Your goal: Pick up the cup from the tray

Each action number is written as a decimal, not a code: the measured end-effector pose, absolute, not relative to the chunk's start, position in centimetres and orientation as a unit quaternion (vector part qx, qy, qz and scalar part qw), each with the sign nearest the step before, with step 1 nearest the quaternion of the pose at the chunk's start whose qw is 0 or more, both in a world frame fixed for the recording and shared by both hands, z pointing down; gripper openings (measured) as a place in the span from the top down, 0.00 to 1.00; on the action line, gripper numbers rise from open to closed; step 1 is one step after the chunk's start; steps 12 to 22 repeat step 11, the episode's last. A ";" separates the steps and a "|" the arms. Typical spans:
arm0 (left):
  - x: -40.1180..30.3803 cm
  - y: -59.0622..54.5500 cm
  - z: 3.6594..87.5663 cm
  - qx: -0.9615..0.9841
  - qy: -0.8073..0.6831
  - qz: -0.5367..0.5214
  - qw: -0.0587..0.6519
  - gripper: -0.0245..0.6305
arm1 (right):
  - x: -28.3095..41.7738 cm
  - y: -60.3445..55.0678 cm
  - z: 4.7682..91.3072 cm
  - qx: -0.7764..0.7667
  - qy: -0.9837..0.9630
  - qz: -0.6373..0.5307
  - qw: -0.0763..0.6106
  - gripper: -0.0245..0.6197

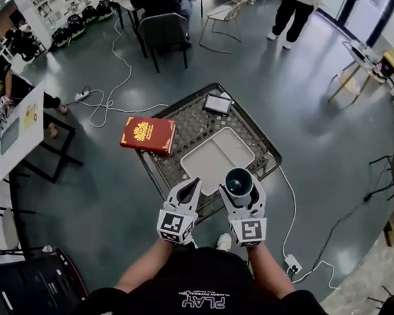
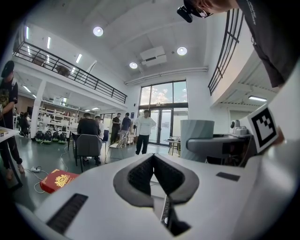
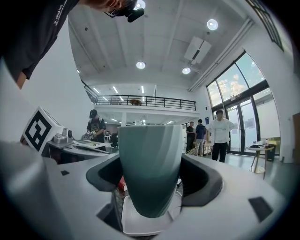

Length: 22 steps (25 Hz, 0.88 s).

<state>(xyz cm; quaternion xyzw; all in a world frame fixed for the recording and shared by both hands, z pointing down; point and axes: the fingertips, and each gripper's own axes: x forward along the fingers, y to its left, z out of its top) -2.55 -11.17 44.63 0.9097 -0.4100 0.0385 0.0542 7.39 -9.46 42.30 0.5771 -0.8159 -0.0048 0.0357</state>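
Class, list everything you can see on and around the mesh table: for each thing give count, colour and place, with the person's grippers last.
cup: one, dark teal, upright in the right gripper, over the tray's near end
tray: one, white, nothing lying in it, on the table
book: one, red with gold print, at the table's left edge
tablet: one, dark, at the table's far end
table: one, dark metal mesh, in front of the person
chair: one, grey, on the floor beyond the table
power strip: one, white, on the floor to the left
left gripper: one, white, jaws together, empty
right gripper: one, white, jaws closed on the cup
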 end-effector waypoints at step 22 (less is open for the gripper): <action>-2.2 -10.6 44.4 0.911 -0.407 0.040 0.056 0.95 | 7.9 -9.4 42.7 0.582 -0.812 0.003 0.042 0.39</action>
